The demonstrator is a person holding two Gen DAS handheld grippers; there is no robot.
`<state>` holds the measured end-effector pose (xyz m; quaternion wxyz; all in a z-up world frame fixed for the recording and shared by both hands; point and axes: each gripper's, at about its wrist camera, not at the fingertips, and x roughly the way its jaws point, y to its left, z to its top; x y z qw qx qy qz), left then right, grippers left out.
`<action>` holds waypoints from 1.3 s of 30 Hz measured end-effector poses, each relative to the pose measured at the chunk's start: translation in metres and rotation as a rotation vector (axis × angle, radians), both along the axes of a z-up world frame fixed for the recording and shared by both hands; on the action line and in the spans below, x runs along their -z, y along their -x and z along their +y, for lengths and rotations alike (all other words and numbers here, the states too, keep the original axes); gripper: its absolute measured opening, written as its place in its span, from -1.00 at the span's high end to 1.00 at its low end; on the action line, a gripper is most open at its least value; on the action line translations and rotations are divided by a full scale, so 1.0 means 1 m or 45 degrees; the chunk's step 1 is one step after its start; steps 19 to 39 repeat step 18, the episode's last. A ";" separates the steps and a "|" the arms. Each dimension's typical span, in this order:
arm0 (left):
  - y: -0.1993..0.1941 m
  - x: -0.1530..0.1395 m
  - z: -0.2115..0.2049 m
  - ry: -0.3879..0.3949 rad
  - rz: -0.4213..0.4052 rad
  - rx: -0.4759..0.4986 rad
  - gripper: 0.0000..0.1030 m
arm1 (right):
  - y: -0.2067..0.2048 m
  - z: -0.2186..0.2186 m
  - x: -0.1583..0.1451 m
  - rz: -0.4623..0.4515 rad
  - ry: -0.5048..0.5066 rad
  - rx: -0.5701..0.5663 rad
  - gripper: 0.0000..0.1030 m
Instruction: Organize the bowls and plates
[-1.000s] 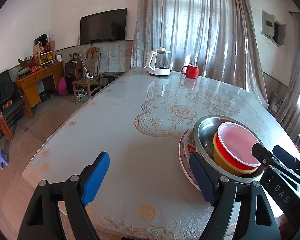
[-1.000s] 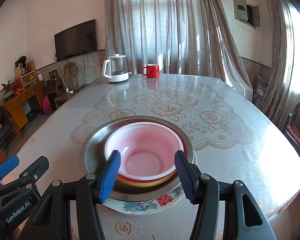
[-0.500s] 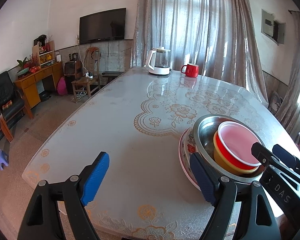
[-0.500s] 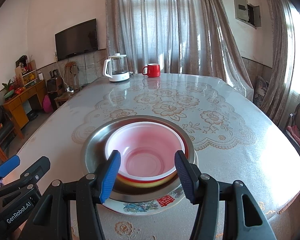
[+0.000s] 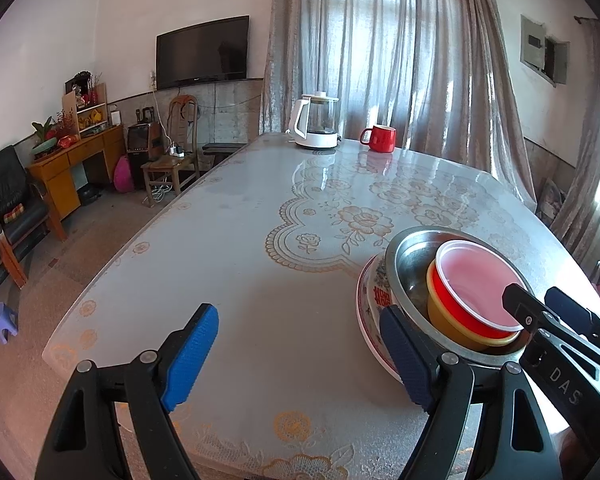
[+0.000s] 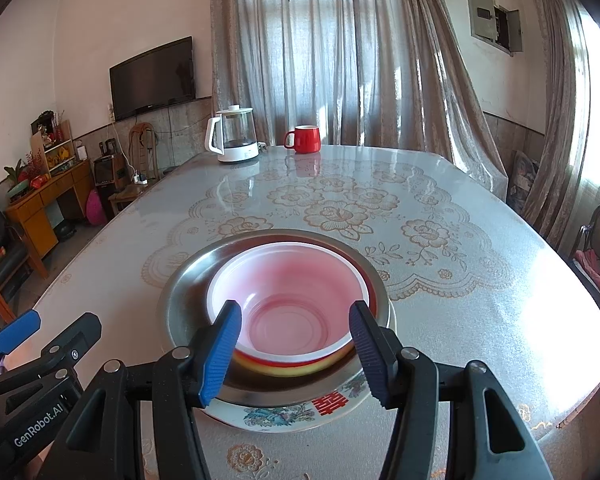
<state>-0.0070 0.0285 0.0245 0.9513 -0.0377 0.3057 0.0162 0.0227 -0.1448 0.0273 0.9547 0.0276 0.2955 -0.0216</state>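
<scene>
Near the table's front edge stands one stack: a floral plate at the bottom, a steel bowl on it, then a yellow bowl, a red bowl and a translucent pink bowl nested inside. My right gripper hovers open at the stack's near rim, its blue pads apart from the bowls. My left gripper is wide open over bare tablecloth just left of the stack, holding nothing. The plate lies beside its right finger.
A white kettle and a red mug stand at the far end of the flowered table. A chair is at the right; a desk, chairs and a wall TV are on the left.
</scene>
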 end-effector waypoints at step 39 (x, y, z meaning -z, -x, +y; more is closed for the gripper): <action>-0.015 -0.003 -0.013 0.011 0.006 0.084 -0.56 | -0.014 -0.077 -0.019 -0.074 -0.087 0.222 -0.10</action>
